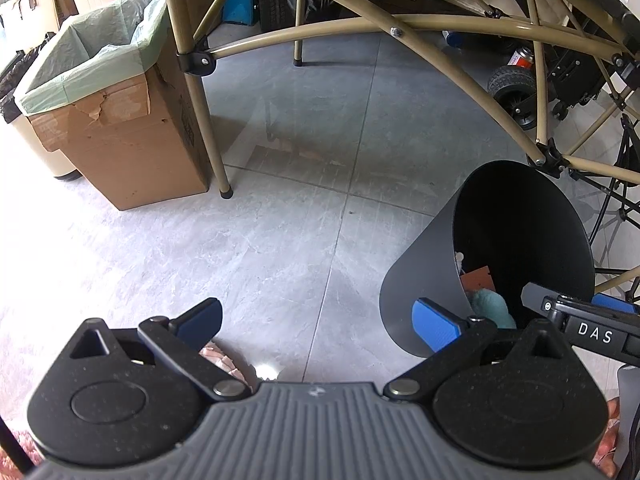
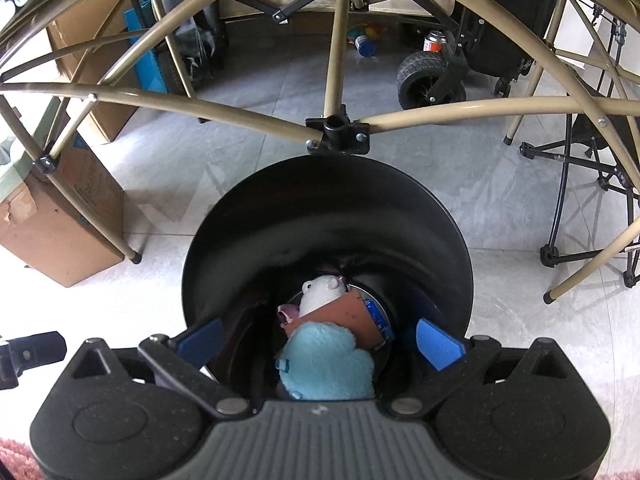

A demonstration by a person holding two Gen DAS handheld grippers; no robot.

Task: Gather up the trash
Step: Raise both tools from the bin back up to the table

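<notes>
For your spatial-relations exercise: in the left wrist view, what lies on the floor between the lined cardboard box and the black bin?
Only bare grey floor tile separates the cardboard box from the black bin, apart from one tan frame leg standing beside the box.

Ahead and to the left of the claw stands a cardboard box (image 1: 132,140) lined with a pale green bag (image 1: 92,52), on grey floor tiles (image 1: 304,208). A tan folding frame (image 1: 460,28) arches across the far side, one leg (image 1: 208,128) touching the box. Beyond it to the right sit a black wheel (image 1: 514,90) and a red-and-white canister (image 1: 522,58).
</notes>
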